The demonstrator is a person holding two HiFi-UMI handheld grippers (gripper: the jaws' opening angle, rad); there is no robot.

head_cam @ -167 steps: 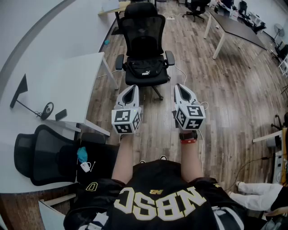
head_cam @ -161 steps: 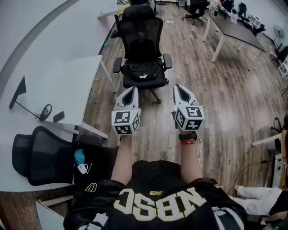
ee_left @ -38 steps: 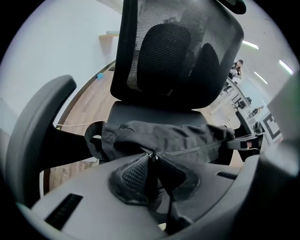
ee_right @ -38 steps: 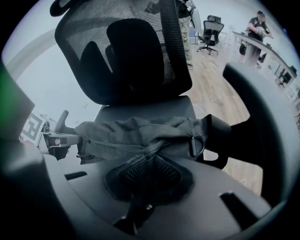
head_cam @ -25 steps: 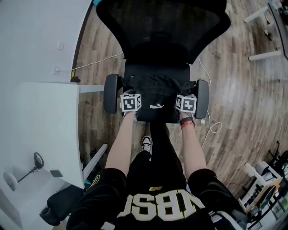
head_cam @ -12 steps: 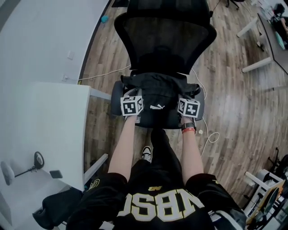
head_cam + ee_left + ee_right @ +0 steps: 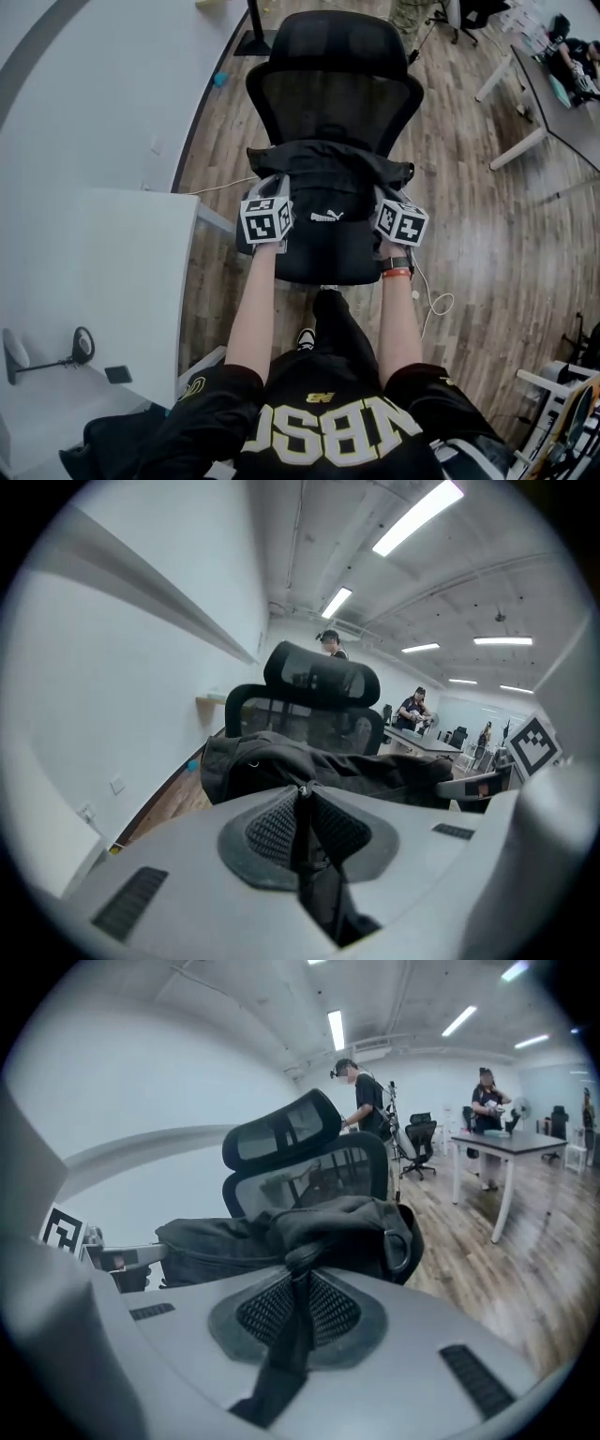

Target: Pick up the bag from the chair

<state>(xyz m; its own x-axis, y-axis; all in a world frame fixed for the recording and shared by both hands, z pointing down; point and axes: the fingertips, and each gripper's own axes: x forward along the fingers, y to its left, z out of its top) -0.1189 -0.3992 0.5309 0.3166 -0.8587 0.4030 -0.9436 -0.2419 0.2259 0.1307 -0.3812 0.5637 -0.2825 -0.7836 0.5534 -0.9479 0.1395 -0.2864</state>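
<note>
A black bag with a white logo hangs stretched between my two grippers over the seat of a black mesh-backed office chair. My left gripper is shut on the bag's left end, with a black strap pinched between the jaws. My right gripper is shut on the bag's right end, where a strap runs through its jaws. In both gripper views the bag sits in front of the chair's backrest. Its underside is hidden.
A white desk stands close on the left, with a small stand on it. A white cable lies on the wood floor at the right. A white table is further right. People stand in the background.
I have walked up to the chair and both grippers have closed on the bag's ends. Over the last second the bag has come up off the seat, whose front now shows below it.
</note>
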